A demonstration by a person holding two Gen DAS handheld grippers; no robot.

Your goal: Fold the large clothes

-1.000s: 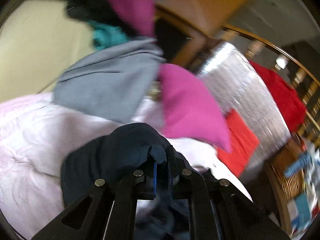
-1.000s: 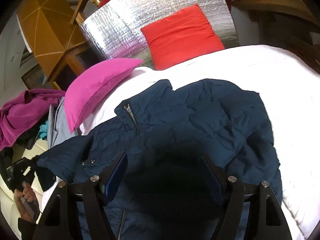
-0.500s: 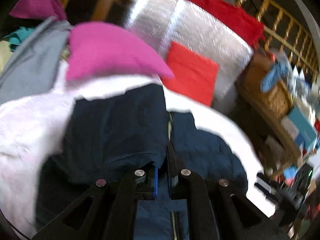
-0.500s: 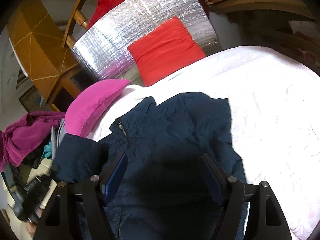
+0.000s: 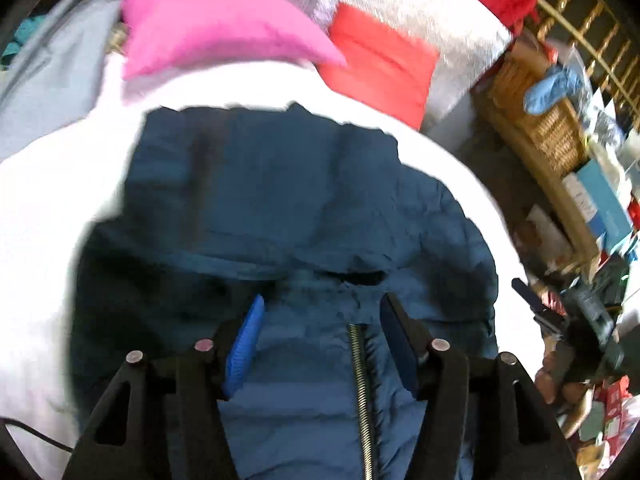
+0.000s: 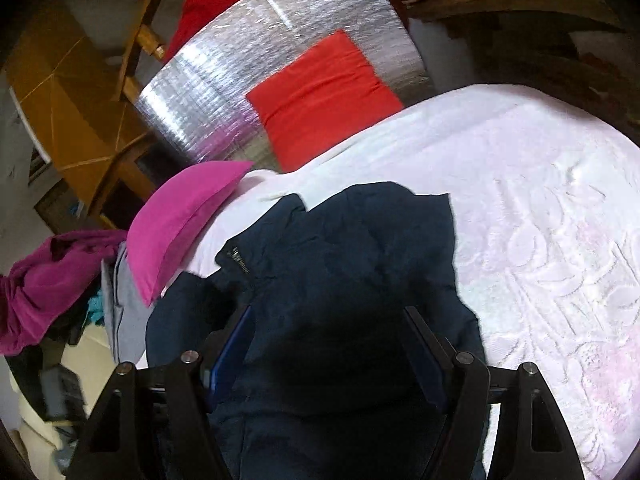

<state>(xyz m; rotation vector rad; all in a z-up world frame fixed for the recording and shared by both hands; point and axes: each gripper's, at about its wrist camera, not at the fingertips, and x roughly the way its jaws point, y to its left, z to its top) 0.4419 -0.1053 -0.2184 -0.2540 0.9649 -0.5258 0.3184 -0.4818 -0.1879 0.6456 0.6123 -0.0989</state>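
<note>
My left gripper (image 5: 320,316) hangs with its jaws spread wide and nothing between them, poised just above the navy jacket (image 5: 304,216), whose zipper (image 5: 360,384) runs up between my two fingers. My right gripper (image 6: 328,336) is likewise wide open and holds nothing, hovering over the same jacket (image 6: 352,264). The jacket lies on the white bedspread (image 6: 540,240) with its sleeves folded in over the body and its collar toward the far end. Beyond it, at the far left, a pink pillow (image 5: 216,24) rests on the bed, and a red cushion (image 6: 320,96) leans against a silver foil panel (image 6: 224,92). On the far right, a wicker basket (image 5: 548,128) holds something blue (image 5: 554,84), too blurred to identify.
</note>
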